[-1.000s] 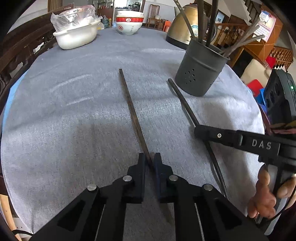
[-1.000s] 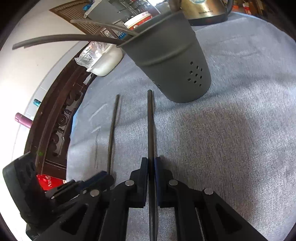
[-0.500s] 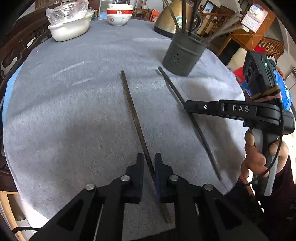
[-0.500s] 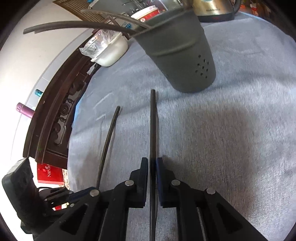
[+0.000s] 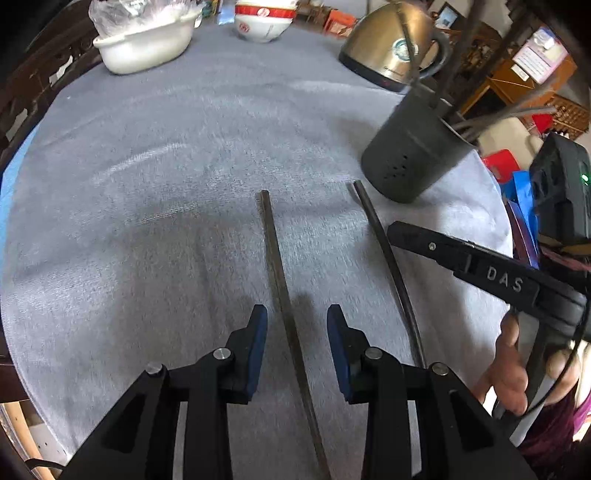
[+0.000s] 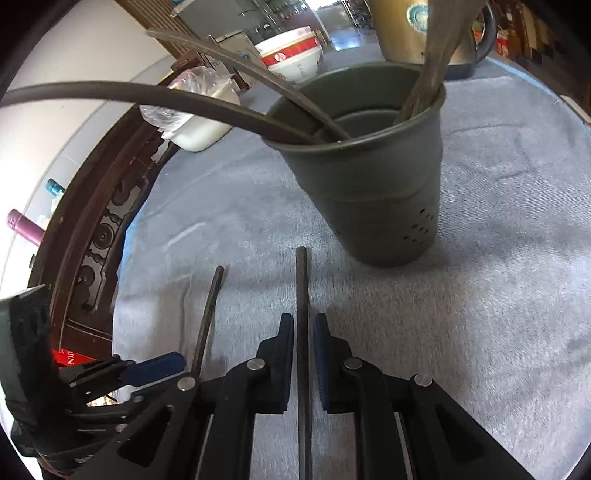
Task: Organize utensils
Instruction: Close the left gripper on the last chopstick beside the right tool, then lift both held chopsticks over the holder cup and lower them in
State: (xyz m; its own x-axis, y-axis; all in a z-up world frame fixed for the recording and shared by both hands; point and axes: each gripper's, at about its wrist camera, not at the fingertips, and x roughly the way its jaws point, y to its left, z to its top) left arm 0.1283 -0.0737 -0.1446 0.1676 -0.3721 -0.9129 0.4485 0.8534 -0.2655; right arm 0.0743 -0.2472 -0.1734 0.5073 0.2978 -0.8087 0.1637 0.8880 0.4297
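Two dark chopsticks lie side by side on the grey cloth. My left gripper (image 5: pixel 295 326) straddles the left chopstick (image 5: pixel 275 251). Its jaws are opening, and the blue pads stand well clear of the stick. My right gripper (image 6: pixel 303 328) straddles the right chopstick (image 6: pixel 302 280); its pads are only slightly apart, with a thin gap on each side of the stick. That chopstick's tip ends just short of the dark perforated utensil holder (image 6: pixel 380 206), which holds several more chopsticks. In the left wrist view the holder (image 5: pixel 410 162) stands at the right, beyond the right chopstick (image 5: pixel 376 221).
At the far side of the round table (image 5: pixel 166 166) are a brass kettle (image 5: pixel 388 48), a red-and-white bowl (image 5: pixel 264 22) and a white dish (image 5: pixel 147 44) with plastic wrap. A person's hand (image 5: pixel 509 362) holds the right gripper's handle. A carved wooden chair (image 6: pixel 92 229) borders the table's left edge.
Both pairs of jaws were shut on their chopsticks and have since parted, the left far wider. Both grippers moved forward toward the holder, so less of each chopstick shows ahead of the jaws.
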